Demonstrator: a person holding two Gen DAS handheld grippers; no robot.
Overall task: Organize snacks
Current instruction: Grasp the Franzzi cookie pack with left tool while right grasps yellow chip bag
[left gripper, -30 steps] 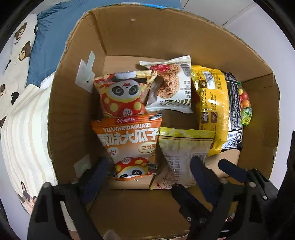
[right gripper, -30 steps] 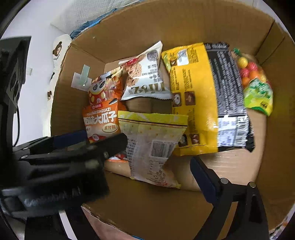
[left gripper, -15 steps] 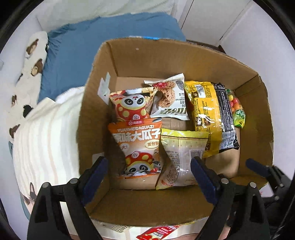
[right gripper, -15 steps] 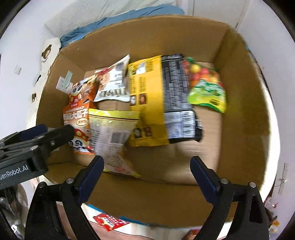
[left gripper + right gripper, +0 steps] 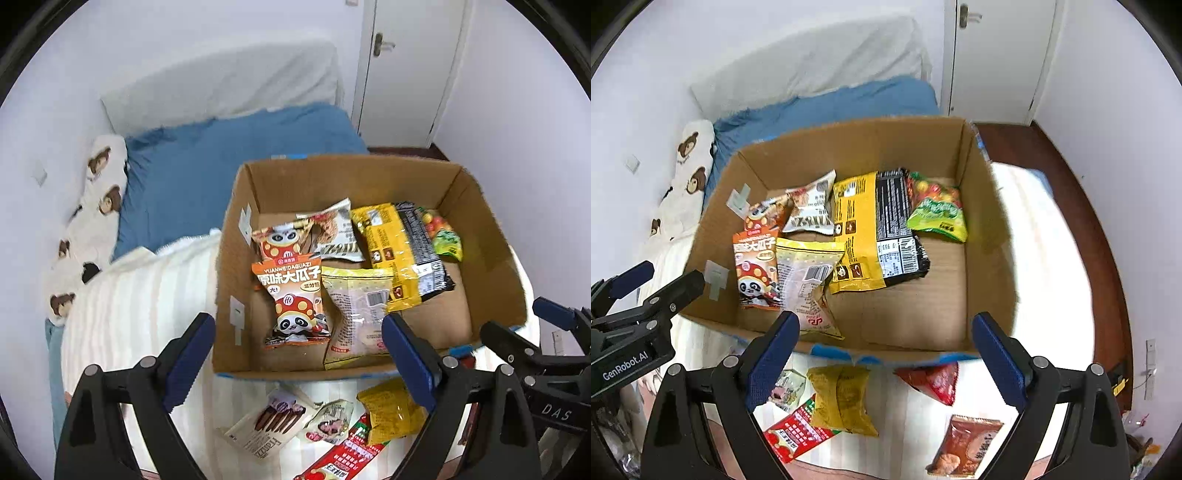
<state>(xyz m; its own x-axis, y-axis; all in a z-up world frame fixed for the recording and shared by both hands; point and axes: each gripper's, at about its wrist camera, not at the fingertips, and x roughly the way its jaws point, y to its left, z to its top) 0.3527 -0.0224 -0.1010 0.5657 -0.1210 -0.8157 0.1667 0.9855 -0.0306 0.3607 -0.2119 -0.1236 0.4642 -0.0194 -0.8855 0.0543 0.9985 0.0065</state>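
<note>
Six packets already inside the cardboard box (image 5: 990,236), crowded toward its left and back, with bare floor at the right front; several more loose on the bed's striped blanket (image 5: 1034,221), just outside the near wall. Left gripper (image 5: 295,332) and right gripper (image 5: 882,325) both poised above the near rim, jaws spread wide and pinching nothing. Probably best to take one loose packet per gripper: the yellow packet (image 5: 842,398) for the left, the red packet (image 5: 934,380) for the right, as the nearest. Come down with the jaws across the narrow width, pinch near a sealed edge rather than the puffed middle, and close gently so nothing bursts or slips. Lift clear of the cardboard rim before moving over, then lay flat in the bare corner, not on top of the pale packet (image 5: 809,280). Keep the two grippers from crowding each other.
</note>
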